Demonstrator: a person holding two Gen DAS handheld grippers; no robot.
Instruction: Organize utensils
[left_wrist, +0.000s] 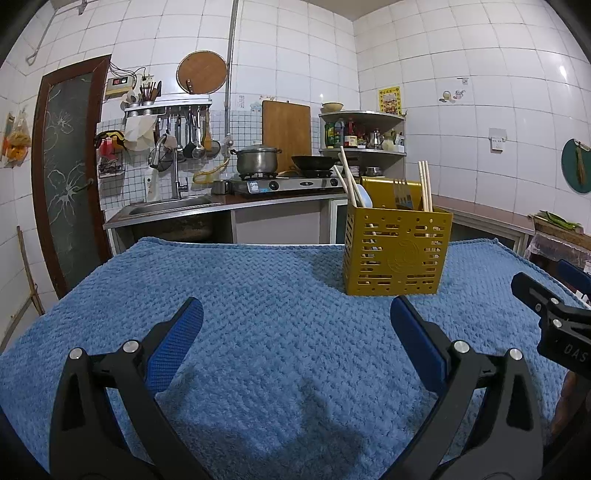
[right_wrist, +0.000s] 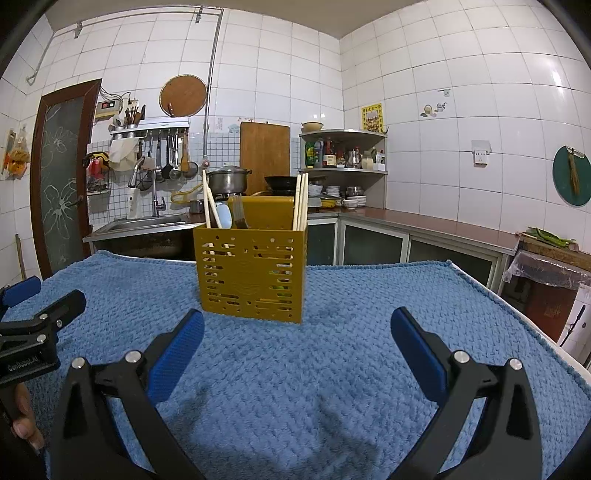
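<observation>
Yellow holder (right_wrist: 251, 273) could tip if either wide-apart, empty claw, left (left_wrist: 295, 343) or right (right_wrist: 295, 347), knocks its chopsticks (right_wrist: 301, 201)

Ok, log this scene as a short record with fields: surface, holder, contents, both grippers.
surface: blue towel covering the table
holder: yellow slotted caddy, upright on the towel
contents: chopsticks, white spoon, fork, all standing inside
left hand-held gripper: open, empty, short of the caddy
right hand-held gripper: open, empty, facing the caddy
loose utensils on towel: none visible
</observation>
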